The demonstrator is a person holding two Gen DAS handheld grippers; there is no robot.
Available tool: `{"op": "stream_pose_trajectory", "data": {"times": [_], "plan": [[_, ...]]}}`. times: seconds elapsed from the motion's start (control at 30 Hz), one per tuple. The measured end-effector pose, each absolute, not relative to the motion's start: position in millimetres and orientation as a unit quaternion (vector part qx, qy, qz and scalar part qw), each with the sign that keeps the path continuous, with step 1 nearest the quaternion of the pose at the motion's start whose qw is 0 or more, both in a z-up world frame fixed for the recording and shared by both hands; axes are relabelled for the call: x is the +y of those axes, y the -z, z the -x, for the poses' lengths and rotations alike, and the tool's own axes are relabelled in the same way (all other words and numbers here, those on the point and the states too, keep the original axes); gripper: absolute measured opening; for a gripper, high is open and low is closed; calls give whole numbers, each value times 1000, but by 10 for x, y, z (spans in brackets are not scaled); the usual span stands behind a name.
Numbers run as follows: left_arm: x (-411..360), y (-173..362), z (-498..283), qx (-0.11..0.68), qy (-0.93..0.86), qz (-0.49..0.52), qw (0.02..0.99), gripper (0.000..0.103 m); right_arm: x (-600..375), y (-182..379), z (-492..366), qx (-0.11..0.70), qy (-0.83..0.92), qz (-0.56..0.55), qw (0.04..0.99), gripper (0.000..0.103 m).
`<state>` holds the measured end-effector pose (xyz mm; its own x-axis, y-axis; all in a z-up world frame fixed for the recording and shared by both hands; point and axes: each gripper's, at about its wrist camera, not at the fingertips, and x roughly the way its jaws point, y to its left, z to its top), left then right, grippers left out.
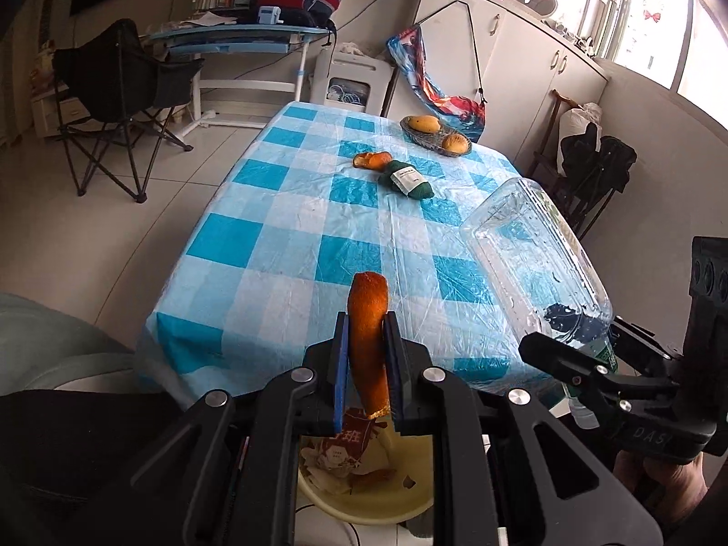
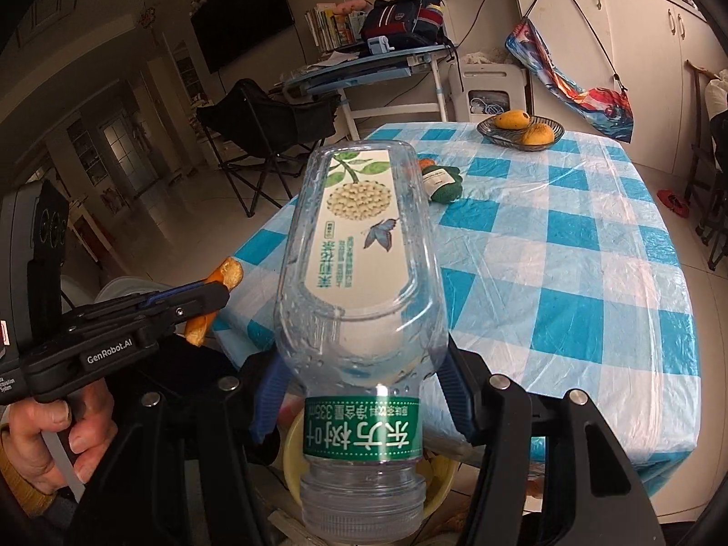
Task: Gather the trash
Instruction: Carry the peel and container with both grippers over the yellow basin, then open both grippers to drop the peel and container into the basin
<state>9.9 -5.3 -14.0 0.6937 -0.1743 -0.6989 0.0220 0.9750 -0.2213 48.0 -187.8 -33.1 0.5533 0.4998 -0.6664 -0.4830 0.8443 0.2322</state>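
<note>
My left gripper [image 1: 366, 359] is shut on a strip of orange peel [image 1: 367, 318] and holds it above a yellow trash bin [image 1: 409, 500] that has paper scraps and peel inside. My right gripper [image 2: 364, 391] is shut on an empty clear plastic bottle [image 2: 359, 264] with a green neck label, neck pointing down over the same bin [image 2: 293, 455]. The bottle also shows in the left wrist view [image 1: 532, 250]. The left gripper with the peel shows in the right wrist view [image 2: 200, 300]. Another orange peel [image 1: 372, 160] lies on the checked table [image 1: 291, 236].
A green yarn ball with a white label [image 1: 407, 179] lies next to the far peel. A woven basket [image 1: 434, 134] with two mangoes stands at the table's far end. A folding chair [image 1: 118, 95] and a cluttered desk [image 1: 236, 36] stand beyond on the left.
</note>
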Motion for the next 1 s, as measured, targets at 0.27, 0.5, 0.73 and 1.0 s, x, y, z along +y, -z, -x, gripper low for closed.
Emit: {"op": "stream_pose_trajectory", "data": {"times": [0.27,0.5,0.73,1.0], "plan": [[-64,312,157,423,68,106,897,15,-1501,711,-151,442,-316,93,834,58],[-178,511,205,464,75,101,877,15,-1403,962,-113,479,-303,139,812,58],[-255,739,154,505,72,76,857,18,-1468,994,-176,485,-278,137,818,65],[-262,590,183,464,50,59,882,53,-1631,855,-252,462,-248,95,846,71]]}}
